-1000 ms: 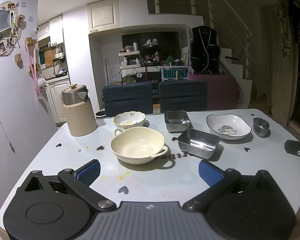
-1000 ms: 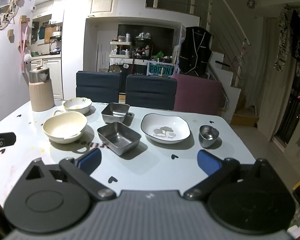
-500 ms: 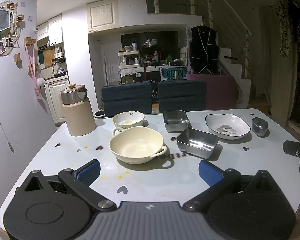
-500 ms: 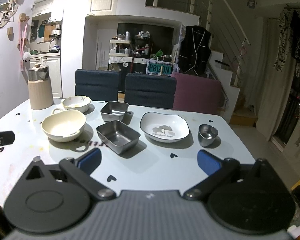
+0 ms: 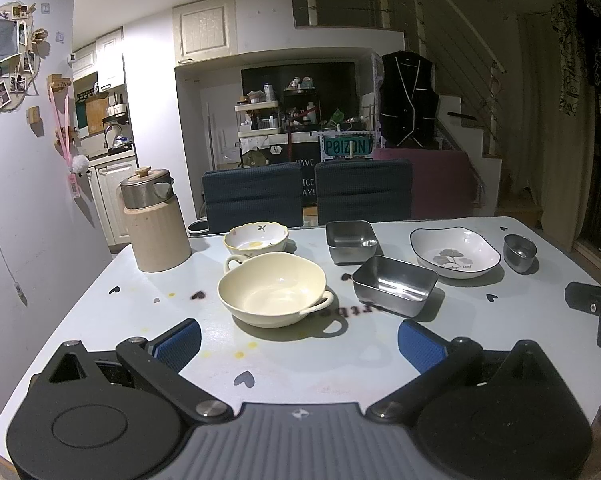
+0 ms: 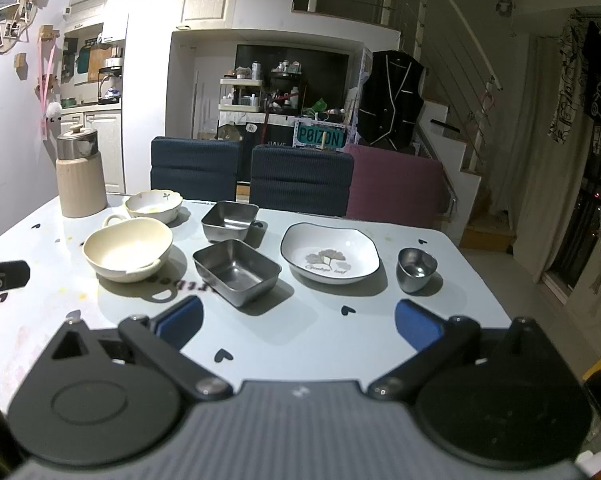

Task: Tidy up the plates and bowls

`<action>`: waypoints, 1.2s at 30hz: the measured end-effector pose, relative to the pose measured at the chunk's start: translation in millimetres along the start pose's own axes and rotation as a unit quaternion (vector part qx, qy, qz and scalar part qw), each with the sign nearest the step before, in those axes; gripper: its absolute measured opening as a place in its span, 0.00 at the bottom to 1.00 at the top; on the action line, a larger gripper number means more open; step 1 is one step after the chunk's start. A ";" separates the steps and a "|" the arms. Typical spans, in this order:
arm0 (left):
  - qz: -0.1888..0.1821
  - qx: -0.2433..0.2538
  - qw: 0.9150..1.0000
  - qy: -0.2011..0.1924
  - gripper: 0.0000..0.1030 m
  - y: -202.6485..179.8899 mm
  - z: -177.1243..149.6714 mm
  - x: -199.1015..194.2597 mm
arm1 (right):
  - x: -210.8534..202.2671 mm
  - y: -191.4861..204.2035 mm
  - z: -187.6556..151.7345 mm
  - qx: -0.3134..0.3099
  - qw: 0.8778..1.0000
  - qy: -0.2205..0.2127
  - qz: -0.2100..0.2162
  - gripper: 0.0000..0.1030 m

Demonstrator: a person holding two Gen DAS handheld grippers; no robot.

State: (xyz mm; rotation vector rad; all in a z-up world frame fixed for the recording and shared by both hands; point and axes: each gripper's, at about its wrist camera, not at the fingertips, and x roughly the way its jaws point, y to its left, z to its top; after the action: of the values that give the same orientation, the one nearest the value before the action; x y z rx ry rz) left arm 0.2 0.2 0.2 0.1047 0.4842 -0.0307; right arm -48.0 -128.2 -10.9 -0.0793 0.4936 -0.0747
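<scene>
Left wrist view has the left hand-held gripper (image 5: 299, 340) hovering over the near edge of the desk (image 5: 100, 320), blue pads spread wide with nothing between them. Straight ahead sits the cream bowl (image 5: 274, 288), two handles, near the middle of the desk. Just behind it, close enough that I can't tell if they touch, is the flower bowl (image 5: 256, 237) toward the far edge, and a beige jug (image 5: 154, 226) stands at the far left corner. Right of the cream bowl is a steel tray (image 5: 394, 285), tilted a bit askew, with a second steel tray (image 5: 351, 241) behind it near the far edge. Then comes the white plate (image 5: 455, 252) with a leaf print, and a steel cup (image 5: 519, 252) out by the right edge. Right wrist view shows the right hand-held gripper (image 6: 299, 324) also gaping wide and empty, over the near edge, lined up between the front tray and the plate. Two blue chairs (image 6: 252, 178) sit along the far side.
</scene>
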 end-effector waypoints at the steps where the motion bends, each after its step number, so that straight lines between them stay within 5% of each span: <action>1: 0.000 0.000 1.000 0.000 1.00 0.0 0.0 0.0 | 0.1 0.1 0.3 0.000 1.000 0.000 0.000 1.00; 36: 0.003 0.002 1.000 0.016 1.00 -6.1 3.0 9.2 | 4.8 -5.0 -0.3 0.006 1.000 0.013 -0.004 1.00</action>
State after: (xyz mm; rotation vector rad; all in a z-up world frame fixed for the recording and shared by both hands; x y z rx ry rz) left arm 9.4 -6.3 -2.0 0.1098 0.5167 -0.0242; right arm -44.1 -133.6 -12.9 -0.0687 0.5190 -0.0876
